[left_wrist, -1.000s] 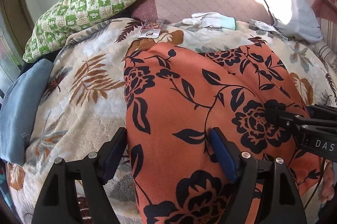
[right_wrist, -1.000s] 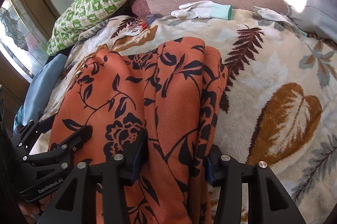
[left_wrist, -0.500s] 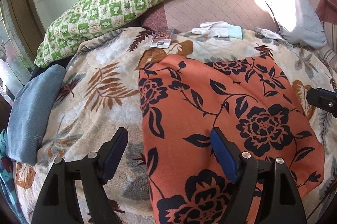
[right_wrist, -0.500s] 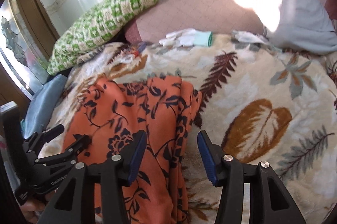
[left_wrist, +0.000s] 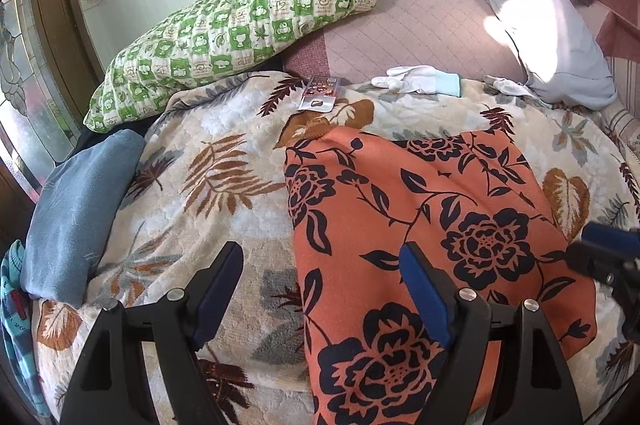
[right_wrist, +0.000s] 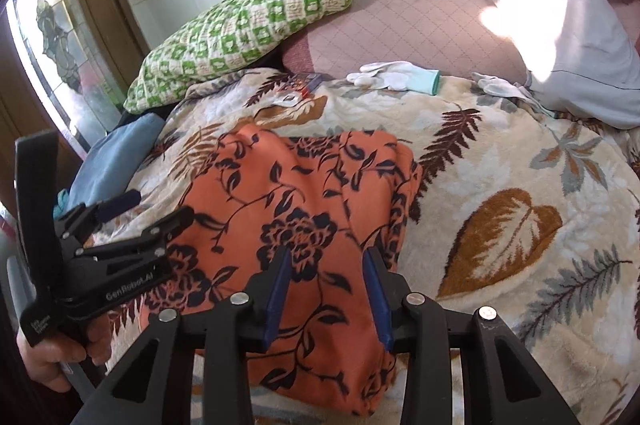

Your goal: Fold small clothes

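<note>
Both grippers had lifted clear of the orange floral garment [left_wrist: 432,225], now folded flat on the leaf-print blanket [left_wrist: 224,161]; left gripper [left_wrist: 320,289] gaped empty, right gripper [right_wrist: 326,289] was closing on nothing, so this fold looked finished.

Two fisheye cameras, one on each handheld gripper, both look forward and steeply down along their own two black fingers, close above a bed covered by a leaf-print blanket [left_wrist: 224,161]. The left wrist view sits over the left side of an orange floral garment [left_wrist: 424,225], with the tip of the right gripper [left_wrist: 600,257] at its right edge; the right wrist view looks from the right side, with the left gripper [right_wrist: 120,217] at its left edge. Both views share the garment, the green checked pillow [right_wrist: 248,25], the white glove [left_wrist: 420,81] and the grey pillow [right_wrist: 580,45] beyond.
</note>
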Action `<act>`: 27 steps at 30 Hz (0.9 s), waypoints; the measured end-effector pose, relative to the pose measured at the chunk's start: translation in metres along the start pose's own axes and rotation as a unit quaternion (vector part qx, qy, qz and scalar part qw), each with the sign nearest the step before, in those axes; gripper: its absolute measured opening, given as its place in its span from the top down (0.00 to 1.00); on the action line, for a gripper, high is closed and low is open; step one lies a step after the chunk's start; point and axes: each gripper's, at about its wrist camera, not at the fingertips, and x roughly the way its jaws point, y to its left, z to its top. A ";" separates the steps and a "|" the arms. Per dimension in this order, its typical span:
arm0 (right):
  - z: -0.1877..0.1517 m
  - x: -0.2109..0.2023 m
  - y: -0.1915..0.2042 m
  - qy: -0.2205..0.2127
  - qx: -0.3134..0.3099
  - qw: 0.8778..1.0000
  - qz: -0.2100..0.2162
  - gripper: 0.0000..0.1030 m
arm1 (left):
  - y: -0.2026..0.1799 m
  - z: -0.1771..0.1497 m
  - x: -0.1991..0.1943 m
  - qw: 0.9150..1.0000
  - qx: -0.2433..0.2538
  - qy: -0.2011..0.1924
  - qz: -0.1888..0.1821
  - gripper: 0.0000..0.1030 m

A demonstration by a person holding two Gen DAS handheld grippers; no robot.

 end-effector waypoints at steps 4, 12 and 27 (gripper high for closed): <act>-0.014 0.008 0.004 0.029 0.001 1.000 0.001 0.62 | 0.002 -0.007 0.002 1.000 0.003 0.010 0.006 0.22; -0.038 0.054 -0.011 0.152 0.017 0.988 0.002 0.63 | 0.027 -0.028 0.032 0.996 -0.025 0.080 -0.025 0.15; 0.081 0.098 -0.031 0.084 0.051 0.994 0.049 0.63 | 0.040 0.032 0.095 0.997 -0.069 0.036 0.017 0.15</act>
